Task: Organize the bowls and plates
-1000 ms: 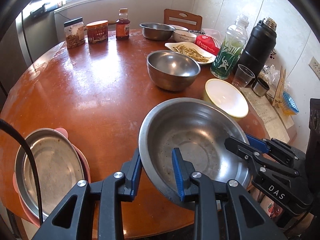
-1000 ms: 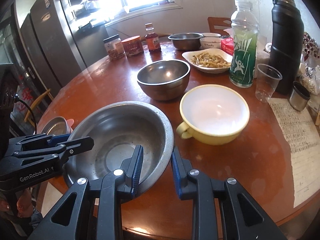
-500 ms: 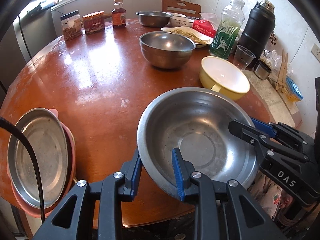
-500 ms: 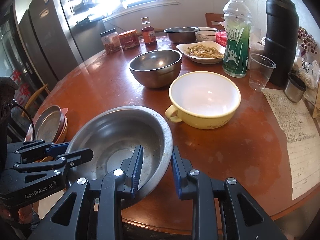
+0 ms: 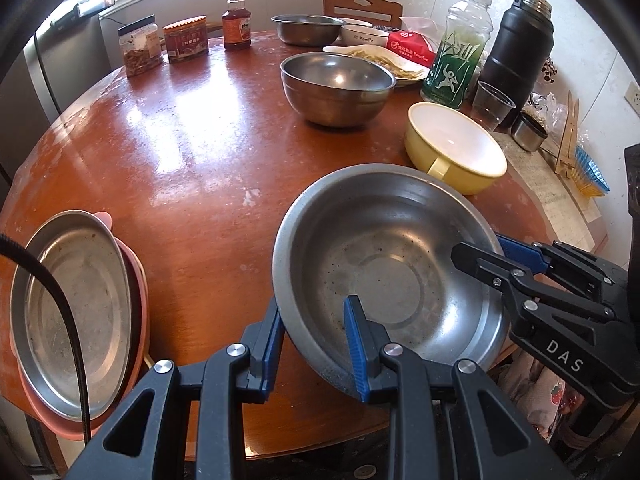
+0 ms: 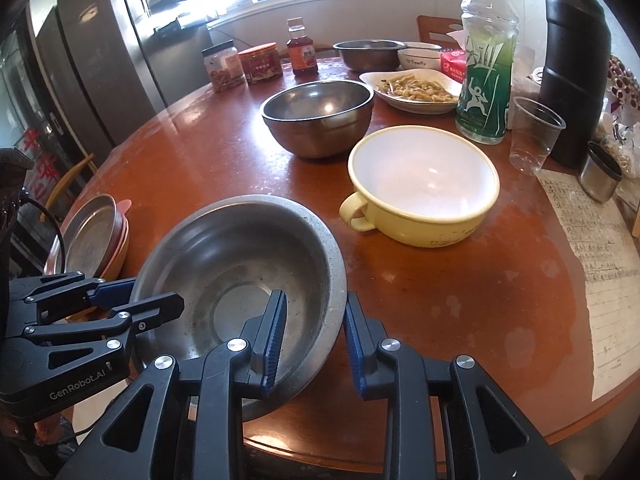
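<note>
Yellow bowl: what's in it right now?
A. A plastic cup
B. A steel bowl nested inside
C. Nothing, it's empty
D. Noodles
C: the yellow bowl shows only its bare white inside in both wrist views; the noodle-like food is on the white plate behind it, and the plastic cup stands apart on the table.

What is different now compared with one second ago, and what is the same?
The wide steel bowl, held at its rim by both hand-held grippers, came back toward the near edge of the table, away from the yellow bowl, and slightly lower. The left hand-held gripper stays clamped; the right hand-held gripper is opening its jaws, rim between them. The stacked plates stayed put.
</note>
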A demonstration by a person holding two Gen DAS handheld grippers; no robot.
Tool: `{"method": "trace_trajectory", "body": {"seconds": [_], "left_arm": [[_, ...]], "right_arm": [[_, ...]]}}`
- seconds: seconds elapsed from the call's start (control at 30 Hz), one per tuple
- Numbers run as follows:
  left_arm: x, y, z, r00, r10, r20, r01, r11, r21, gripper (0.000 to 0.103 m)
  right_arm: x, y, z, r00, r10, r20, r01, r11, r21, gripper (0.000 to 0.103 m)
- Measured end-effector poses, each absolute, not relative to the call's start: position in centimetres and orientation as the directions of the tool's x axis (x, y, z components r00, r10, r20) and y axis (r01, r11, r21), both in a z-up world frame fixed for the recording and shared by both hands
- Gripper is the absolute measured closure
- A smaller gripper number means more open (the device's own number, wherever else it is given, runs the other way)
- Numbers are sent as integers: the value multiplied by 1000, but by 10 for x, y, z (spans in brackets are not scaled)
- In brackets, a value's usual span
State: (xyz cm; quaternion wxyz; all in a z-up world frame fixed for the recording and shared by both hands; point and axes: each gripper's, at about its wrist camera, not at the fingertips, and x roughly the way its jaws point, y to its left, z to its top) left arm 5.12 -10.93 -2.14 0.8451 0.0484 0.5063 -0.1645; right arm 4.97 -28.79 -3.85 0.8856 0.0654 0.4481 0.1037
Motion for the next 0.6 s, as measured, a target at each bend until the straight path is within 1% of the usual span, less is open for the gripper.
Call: {"method": "trace_trajectory", "body": {"seconds": [0.1, 0.27, 0.43, 0.6], "left_arm": [[53, -108, -21, 423, -245, -872, 324, 940, -107, 72], [55, -104, -19, 409, -279, -869, 316, 936, -152, 71], [53, -105, -15, 420, -279, -863, 325, 935, -144, 67], [53, -106, -15, 423, -271, -865, 325, 936, -134, 66]], "right_arm": [[50, -287, -39, 575, 237, -783, -127, 971, 201, 71], [51, -289, -39, 567, 261, -781, -123, 965, 233, 65], [52, -289, -38, 566, 260, -782, -122, 965, 233, 64], [51, -289, -37, 568, 260, -781, -119, 965, 235, 64]]}}
